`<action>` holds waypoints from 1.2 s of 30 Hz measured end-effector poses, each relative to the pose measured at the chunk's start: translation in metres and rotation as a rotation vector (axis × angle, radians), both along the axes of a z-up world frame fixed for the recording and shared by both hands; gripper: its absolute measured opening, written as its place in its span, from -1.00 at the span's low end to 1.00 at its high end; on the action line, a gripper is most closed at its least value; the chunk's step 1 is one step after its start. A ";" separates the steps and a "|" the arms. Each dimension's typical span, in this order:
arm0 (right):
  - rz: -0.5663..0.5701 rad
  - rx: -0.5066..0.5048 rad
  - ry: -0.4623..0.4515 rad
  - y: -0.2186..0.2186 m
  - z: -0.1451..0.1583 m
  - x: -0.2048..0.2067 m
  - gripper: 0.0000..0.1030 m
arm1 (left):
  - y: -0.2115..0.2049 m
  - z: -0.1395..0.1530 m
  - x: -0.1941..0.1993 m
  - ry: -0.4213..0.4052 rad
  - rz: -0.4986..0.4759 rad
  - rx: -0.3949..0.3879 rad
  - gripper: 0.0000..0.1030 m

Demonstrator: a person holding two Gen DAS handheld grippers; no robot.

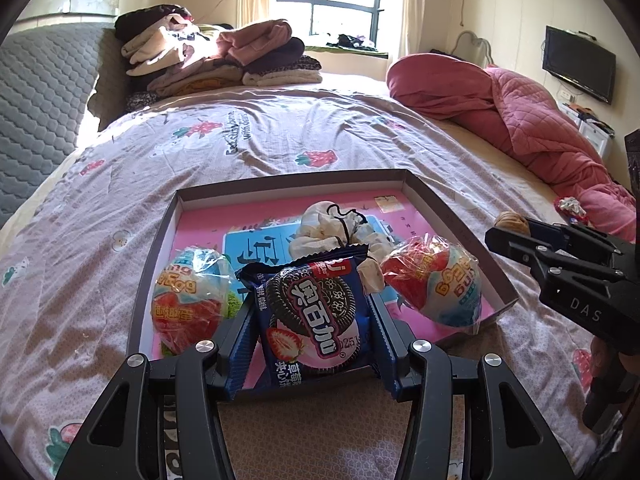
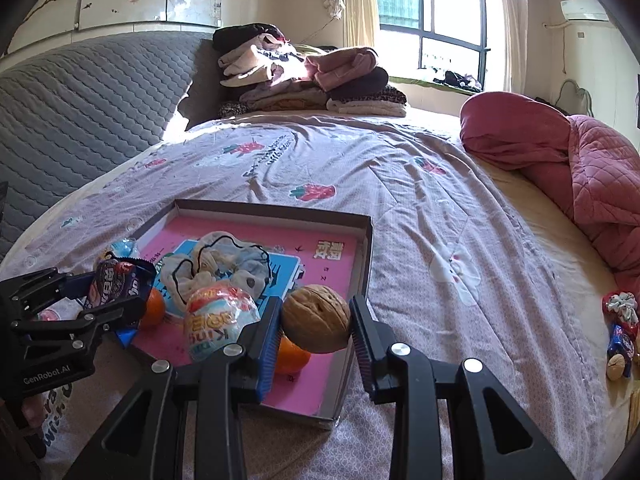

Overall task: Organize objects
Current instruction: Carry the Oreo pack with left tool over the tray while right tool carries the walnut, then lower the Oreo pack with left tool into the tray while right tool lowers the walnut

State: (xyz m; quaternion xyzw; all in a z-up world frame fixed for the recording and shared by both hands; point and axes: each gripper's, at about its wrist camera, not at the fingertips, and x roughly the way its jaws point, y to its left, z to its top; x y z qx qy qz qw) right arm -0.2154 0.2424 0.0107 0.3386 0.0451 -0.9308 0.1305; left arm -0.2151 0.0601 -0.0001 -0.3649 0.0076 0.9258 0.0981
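Placing step: left gripper (image 1: 316, 340) jaws clamp the cookie packet (image 1: 316, 316), right gripper (image 2: 316, 326) jaws grip the walnut (image 2: 316, 319), both over the tray (image 2: 366, 248); next, lower and release.

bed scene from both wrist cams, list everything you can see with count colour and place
shallow cardboard tray: one, grey rim, pink sheet inside, on the bedspread
blue cookie packet: one, held over the tray's near edge
brown walnut: one, held over the tray
plastic-wrapped egg treats: two, red and white, in the tray
white cloth bundle: one, black cord, tray middle
oranges: two, partly hidden, in the tray
folded clothes pile: one, pink and brown, far end of the bed
red quilt: one, bed's right side
loose snacks: a few, far right on the bed
left gripper: black, clamps the packet
right gripper: black, clamps the walnut
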 end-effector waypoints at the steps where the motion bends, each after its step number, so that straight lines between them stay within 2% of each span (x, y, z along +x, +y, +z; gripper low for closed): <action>1: 0.000 0.005 -0.007 0.001 -0.002 0.000 -0.33 | 0.001 -0.001 0.000 -0.001 -0.003 -0.004 0.04; 10: 0.024 0.082 -0.045 -0.009 -0.018 0.004 -0.33 | 0.007 -0.008 -0.001 -0.011 -0.025 -0.013 0.04; 21: 0.044 0.108 -0.095 -0.015 -0.029 0.009 -0.33 | 0.005 -0.013 -0.003 -0.012 -0.042 0.018 0.04; 36: 0.052 0.126 -0.077 -0.022 -0.033 0.004 -0.33 | 0.000 -0.016 -0.009 -0.026 -0.055 0.057 0.05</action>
